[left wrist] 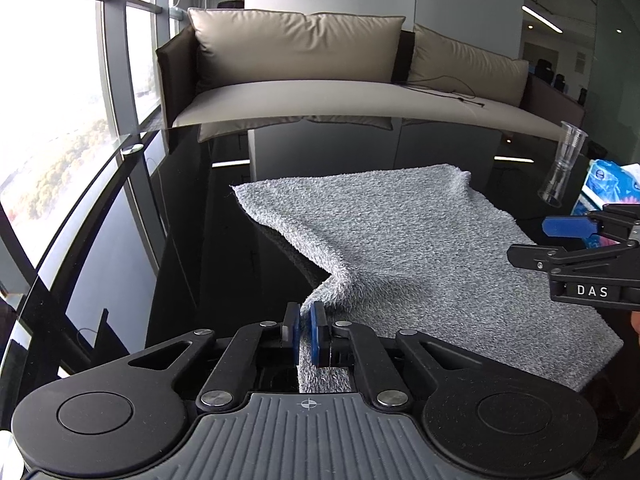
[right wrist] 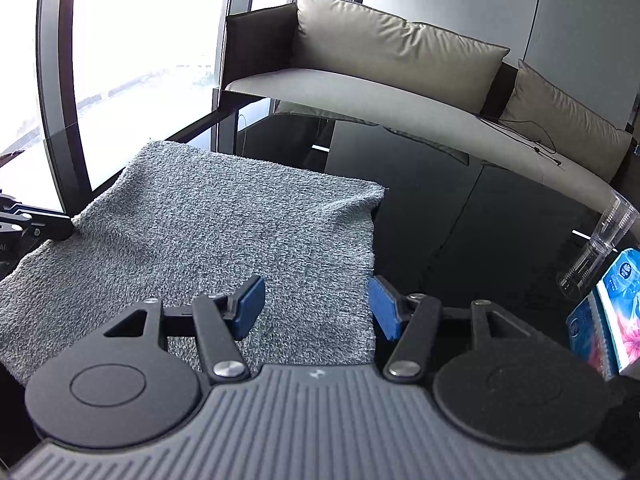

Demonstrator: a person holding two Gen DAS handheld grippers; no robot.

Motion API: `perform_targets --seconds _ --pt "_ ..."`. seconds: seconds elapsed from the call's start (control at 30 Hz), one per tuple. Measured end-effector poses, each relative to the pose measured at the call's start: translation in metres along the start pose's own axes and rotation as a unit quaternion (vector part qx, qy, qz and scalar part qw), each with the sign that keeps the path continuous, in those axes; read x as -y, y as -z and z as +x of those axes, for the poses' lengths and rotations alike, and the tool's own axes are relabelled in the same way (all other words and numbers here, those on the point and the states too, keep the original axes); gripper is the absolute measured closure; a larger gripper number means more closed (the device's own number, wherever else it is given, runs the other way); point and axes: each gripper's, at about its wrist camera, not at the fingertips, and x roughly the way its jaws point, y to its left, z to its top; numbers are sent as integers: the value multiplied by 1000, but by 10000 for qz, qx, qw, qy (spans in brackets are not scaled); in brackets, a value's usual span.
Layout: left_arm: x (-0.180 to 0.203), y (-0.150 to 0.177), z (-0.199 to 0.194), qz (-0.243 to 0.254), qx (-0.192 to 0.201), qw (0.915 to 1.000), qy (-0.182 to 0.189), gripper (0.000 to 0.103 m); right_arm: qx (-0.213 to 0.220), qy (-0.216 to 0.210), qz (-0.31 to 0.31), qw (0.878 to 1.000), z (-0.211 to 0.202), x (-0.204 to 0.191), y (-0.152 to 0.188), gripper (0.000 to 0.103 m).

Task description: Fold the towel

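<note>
A grey fluffy towel (left wrist: 400, 240) lies spread on a glossy black table (left wrist: 200, 240). Its near left edge is bunched and pulled up into a ridge. My left gripper (left wrist: 305, 314) is shut on that bunched edge, with the cloth pinched between its blue pads. In the right wrist view the towel (right wrist: 200, 232) fills the left half, and one left finger (right wrist: 48, 226) meets its left edge. My right gripper (right wrist: 316, 292) stands open over the towel's near right edge, one pad above the cloth and one just past it. Nothing is pinched in it. The left wrist view shows it (left wrist: 536, 240) at the right.
Stacked clear plastic cups (right wrist: 600, 240) and a blue tissue pack (right wrist: 612, 312) sit on the table to the right of the towel. A beige sofa (left wrist: 320, 96) stands behind the table. Large windows (left wrist: 52, 120) run along the left, past the table's edge.
</note>
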Motion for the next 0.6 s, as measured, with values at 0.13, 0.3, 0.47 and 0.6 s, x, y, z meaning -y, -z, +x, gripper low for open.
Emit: perform_targets --seconds 0.13,0.3,0.47,0.6 --pt "2 4 -6 -56 -17 9992 -406 99 -10 20 -43 10000 0 1 -1 43" --pt "2 5 -10 -137 7 9969 -781 95 -41 -4 -105 9999 2 0 -1 43" --pt "-4 2 -8 -224 39 9955 -916 93 -134 6 -208 9997 6 0 0 43" --pt "-12 -3 -5 -467 46 9964 -707 93 -141 50 -334 9993 6 -2 2 43"
